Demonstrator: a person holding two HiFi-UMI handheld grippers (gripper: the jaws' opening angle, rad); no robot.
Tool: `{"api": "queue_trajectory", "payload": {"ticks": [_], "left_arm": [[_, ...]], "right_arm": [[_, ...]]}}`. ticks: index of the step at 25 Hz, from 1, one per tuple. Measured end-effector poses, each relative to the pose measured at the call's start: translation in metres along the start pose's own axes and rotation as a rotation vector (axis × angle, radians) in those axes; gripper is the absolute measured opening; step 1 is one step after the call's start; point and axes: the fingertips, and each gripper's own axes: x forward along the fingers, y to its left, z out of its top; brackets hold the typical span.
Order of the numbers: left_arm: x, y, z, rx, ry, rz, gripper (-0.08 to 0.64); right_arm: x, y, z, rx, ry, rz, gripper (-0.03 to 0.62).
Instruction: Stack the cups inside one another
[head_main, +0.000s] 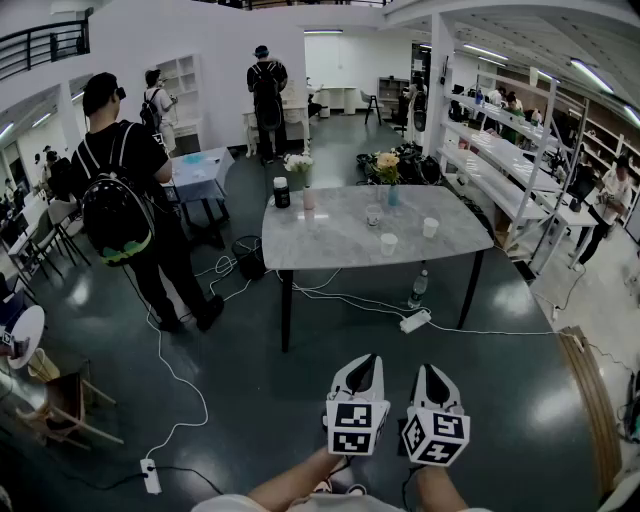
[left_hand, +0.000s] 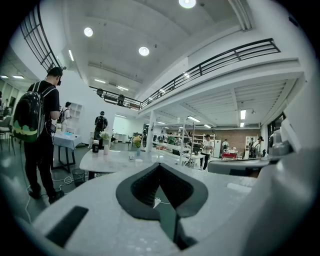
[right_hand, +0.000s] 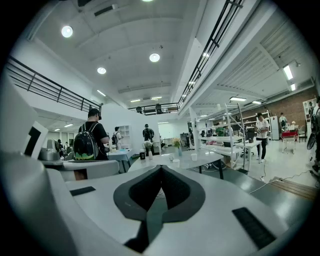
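Head view: I have both grippers low at 6 o'clock, the left gripper (head_main: 362, 375) and right gripper (head_main: 432, 382) side by side over the floor (head_main: 250, 400), well short of the tabletop (head_main: 330, 235) at 12 o'clock. Three cups stand on it, each apart from the others: a near cup (head_main: 388, 243), a right cup (head_main: 430, 227) at its 2 o'clock, and a far cup (head_main: 373, 215) at its 11 o'clock. None sits inside another, so I judge that no stacking is done yet.

Left gripper view: my fingers (left_hand: 145, 187) are pressed together with nothing between them. The tabletop (left_hand: 110, 161) lies far off at 11 o'clock, and the cups are specks on it.

Right gripper view: these fingers (right_hand: 175, 192) are closed and empty too. The tabletop (right_hand: 200, 159) sits well ahead at 12 o'clock. As I read it, everything is left to do: close the distance, open up, drop one cup into another, then add the third.
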Motion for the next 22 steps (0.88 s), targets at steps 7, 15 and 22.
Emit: {"api": "queue_trajectory", "payload": {"ticks": [7,15,22], "left_arm": [[0.001,0.002,0.001,0.008,0.010,-0.005,-0.005],[0.006,0.021,-0.004,0.026,0.019,-0.023,-0.005],[0.016,0.048,-0.007,0.032,0.040,-0.045,-0.005]], "right_arm": [[0.001,-0.001,0.002,-0.001,0.004,-0.006,0.006],[0.018,0.005,-0.006,0.044,0.002,-0.018,0.008],[0.035,0.014,-0.008,0.048,0.010,-0.049,0.008]]}}
